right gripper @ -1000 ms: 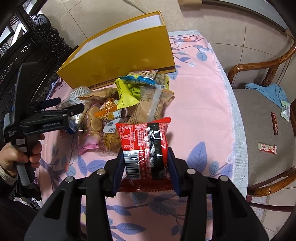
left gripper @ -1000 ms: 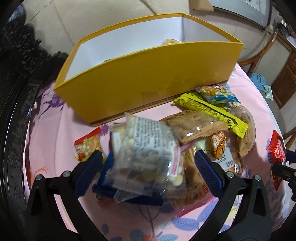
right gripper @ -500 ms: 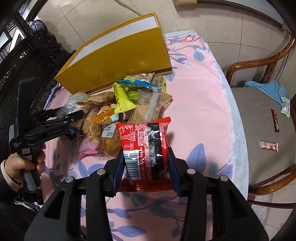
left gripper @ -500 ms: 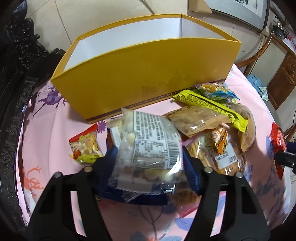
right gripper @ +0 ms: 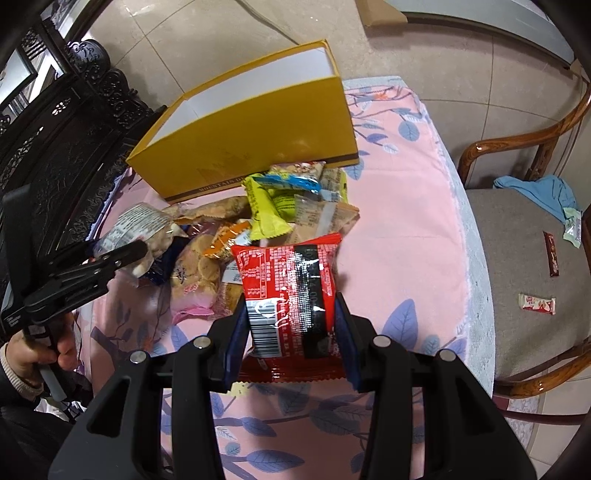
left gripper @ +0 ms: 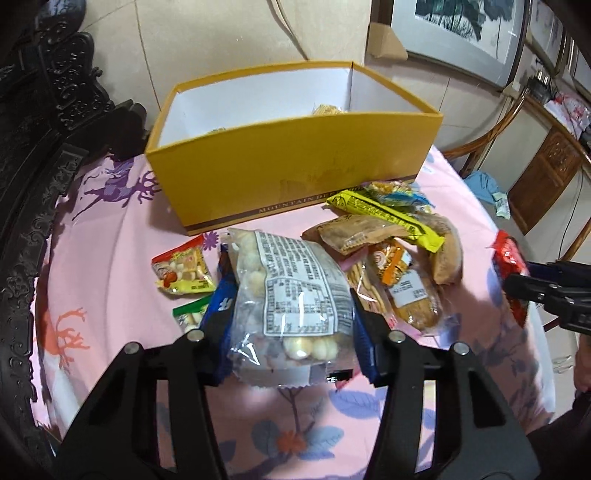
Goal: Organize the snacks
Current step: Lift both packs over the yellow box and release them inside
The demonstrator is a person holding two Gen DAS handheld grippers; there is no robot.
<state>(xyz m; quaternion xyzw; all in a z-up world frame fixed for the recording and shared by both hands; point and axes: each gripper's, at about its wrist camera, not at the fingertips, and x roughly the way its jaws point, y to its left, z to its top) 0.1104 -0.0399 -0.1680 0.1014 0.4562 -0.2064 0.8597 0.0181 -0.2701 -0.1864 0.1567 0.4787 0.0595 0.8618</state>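
While the yellow box [left gripper: 295, 162] is standing open-topped at the far side of the table [left gripper: 92, 258], it is lying straight ahead of the left gripper [left gripper: 291, 314] and ahead and to the left of the right gripper [right gripper: 291, 321], so the left one is looking the nearer and squarer to it. Its long axis is running across the left wrist view, with the long front wall facing that gripper; a couple of snacks are already showing inside against the white lining. I judge the coming move to be a carry over that front wall and a drop inside.

A pink flowered cloth is covering the table. Beyond the box, pale floor tiles and framed pictures [left gripper: 461, 33] leaning on the wall are showing; dark carved furniture [left gripper: 40, 122] is sitting left of the box, and a wooden chair [right gripper: 524, 206] right of the table is carrying a blue cloth and a few small wrappers.

Just in front of the box, a loose heap of snack packets [left gripper: 399, 251] is lying. Nearer than that heap, the left gripper's jaws are closing on a clear bag of pale round snacks [left gripper: 291, 291], pads pressing its sides. The right gripper is clamping a red and black packet [right gripper: 291, 280], holding it upright above the cloth.
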